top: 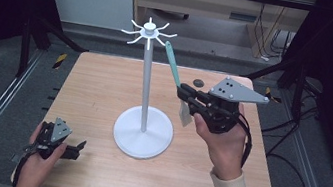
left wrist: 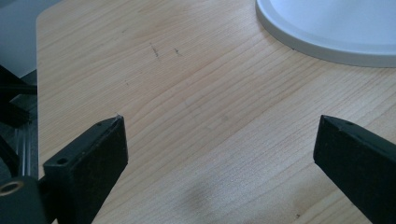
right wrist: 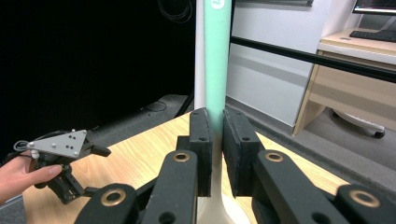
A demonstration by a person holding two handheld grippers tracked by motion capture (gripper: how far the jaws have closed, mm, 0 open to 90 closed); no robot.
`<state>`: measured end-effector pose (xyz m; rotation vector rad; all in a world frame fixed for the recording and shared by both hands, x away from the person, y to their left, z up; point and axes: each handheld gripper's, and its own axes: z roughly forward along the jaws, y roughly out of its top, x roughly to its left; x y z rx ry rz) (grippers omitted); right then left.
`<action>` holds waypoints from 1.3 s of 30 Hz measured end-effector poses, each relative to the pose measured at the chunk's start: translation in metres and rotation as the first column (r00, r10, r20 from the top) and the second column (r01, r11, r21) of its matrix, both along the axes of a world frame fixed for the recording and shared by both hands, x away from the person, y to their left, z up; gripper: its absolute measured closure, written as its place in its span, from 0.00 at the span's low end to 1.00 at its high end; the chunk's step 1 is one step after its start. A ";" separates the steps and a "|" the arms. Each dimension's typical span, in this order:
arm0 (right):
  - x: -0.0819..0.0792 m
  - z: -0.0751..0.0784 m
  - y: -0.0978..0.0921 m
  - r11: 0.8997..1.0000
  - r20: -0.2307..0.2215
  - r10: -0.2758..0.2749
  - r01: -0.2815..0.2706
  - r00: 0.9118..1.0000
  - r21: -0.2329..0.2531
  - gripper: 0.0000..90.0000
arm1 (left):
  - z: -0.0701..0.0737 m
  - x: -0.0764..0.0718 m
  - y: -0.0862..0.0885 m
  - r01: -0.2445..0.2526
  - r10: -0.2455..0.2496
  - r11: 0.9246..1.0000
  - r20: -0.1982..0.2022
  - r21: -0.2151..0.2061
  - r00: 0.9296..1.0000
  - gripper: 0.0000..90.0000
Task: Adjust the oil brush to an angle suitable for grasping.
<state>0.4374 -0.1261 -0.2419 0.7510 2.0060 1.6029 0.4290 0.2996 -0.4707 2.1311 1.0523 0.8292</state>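
Room lay all around the left gripper (top: 75, 149), its jaws wide apart near the wooden table (top: 99, 88) edge. Right gripper (top: 184, 94) squeezed a smooth green spatula (top: 173, 64) beside the white rack (top: 148, 83).

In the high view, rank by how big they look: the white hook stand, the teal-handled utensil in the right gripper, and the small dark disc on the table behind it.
1. White hook stand, largest.
2. Teal-handled utensil.
3. Small dark disc, smallest.

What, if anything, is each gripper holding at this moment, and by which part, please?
The right gripper clamps a teal-handled utensil on its handle, near the whitish lower end. The left gripper is open and holds nothing.
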 end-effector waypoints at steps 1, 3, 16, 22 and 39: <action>0.000 0.000 0.000 1.000 -0.001 0.001 -0.001 1.000 -0.001 0.92 | 0.000 0.000 0.000 0.000 0.000 1.000 0.000 0.000 1.000 0.03; 0.000 0.000 0.001 1.000 -0.002 0.000 0.000 1.000 -0.002 0.92 | 0.000 0.000 0.000 0.001 -0.001 1.000 -0.002 0.000 1.000 0.03; 0.006 -0.001 0.007 1.000 -0.021 0.008 -0.008 1.000 -0.002 0.92 | -0.001 0.000 -0.001 0.003 -0.003 1.000 -0.003 0.002 1.000 0.03; 0.012 -0.003 0.012 1.000 -0.031 0.012 -0.012 0.999 0.000 0.92 | -0.001 0.000 -0.001 0.001 -0.001 1.000 -0.003 0.001 1.000 0.03; 0.027 -0.012 0.023 1.000 -0.035 0.012 -0.011 0.999 0.017 0.91 | -0.002 0.000 -0.001 0.000 0.000 1.000 -0.005 0.009 1.000 0.03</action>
